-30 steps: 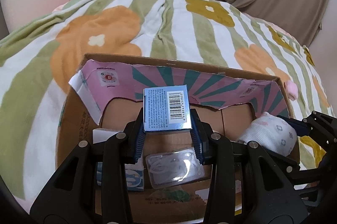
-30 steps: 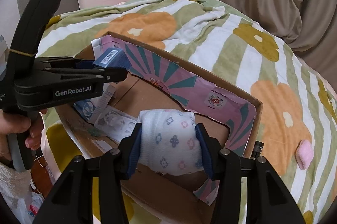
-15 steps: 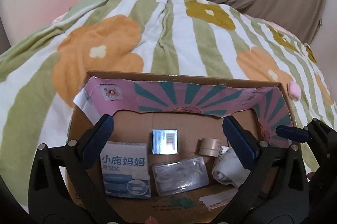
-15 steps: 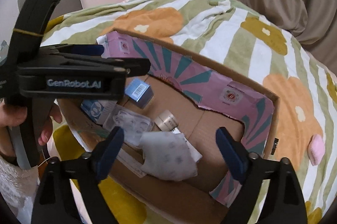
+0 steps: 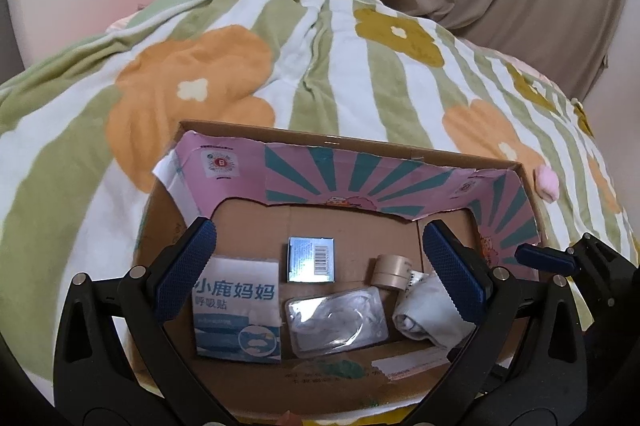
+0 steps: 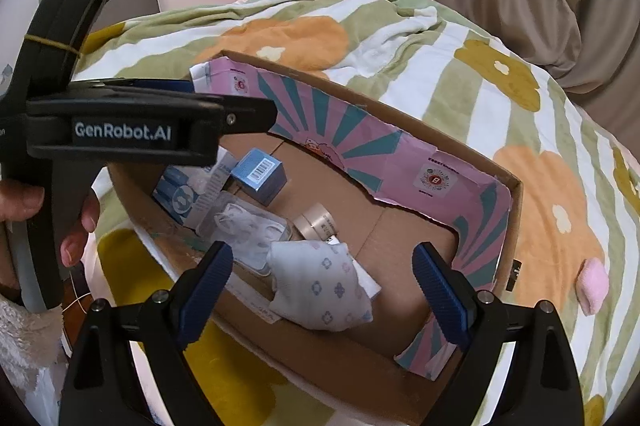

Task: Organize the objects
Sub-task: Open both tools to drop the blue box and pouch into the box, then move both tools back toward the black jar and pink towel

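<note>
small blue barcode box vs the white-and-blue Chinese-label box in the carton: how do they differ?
The small blue box is compact, metallic blue, barcode up. The white-and-blue box is larger and flatter, with big Chinese lettering. The small one sits farther in, the larger nearer the left gripper. Both lie in the cardboard carton, ungripped.

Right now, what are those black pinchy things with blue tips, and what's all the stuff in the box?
Those are tongs that a person squeezes by hand, one in each hand. Each has a small camera looking out along its blue tips, so one picture comes from the left tongs and the other from the right tongs. In the right picture you can even see the left one from the side. Both are wide open and hold nothing.

Below them an open brown cardboard box with a pink lining sits on a flowery green striped blanket. Inside lie a small shiny blue box with a barcode, a white and blue packet with Chinese writing, a clear plastic pack, a beige tape roll and a white patterned sock bundle. A pink fluffy lump lies outside on the blanket.
</note>
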Available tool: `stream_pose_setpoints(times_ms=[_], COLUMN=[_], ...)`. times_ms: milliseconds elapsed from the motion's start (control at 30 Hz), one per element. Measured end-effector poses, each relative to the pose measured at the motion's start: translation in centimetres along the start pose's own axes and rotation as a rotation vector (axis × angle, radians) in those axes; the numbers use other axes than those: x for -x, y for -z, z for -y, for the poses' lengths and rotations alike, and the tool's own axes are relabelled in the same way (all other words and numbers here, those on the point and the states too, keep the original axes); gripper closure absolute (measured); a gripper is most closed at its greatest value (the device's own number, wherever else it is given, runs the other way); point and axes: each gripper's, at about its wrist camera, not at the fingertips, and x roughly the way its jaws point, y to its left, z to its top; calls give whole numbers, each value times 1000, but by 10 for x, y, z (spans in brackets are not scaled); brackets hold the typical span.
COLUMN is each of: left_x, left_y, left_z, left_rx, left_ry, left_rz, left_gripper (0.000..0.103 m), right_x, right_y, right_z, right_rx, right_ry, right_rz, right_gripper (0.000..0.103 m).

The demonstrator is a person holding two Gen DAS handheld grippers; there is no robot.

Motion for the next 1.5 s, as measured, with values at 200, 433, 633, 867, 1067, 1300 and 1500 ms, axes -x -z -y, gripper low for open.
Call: stream_pose_setpoints(times_ms=[200,433,633,867,1067,1300,1500], left_x=[13,41,64,79,88,95,97], left_y=[6,5,2,5,14,23,31], left_z=[4,15,42,88,130,177,216], left_rx=[0,-1,-54,-99,-127,-155,-173], left_ry=[-12,-43,-51,-35,-5,37,55], left_rz=[16,69,110,152,185,200,198], left_gripper=[0,0,0,0,0,0,0], right_x=[6,33,66,97,123,152,169], right_y=[5,6,9,25,50,78,98], right_z=[-7,0,18,43,78,117,143], right_rx=[21,-25,-91,-145,-240,-324,-346], right_ry=[2,-2,5,29,34,69,101], right_rz=[-5,37,102,131,151,173,183], right_gripper=[13,13,13,13,13,13,13])
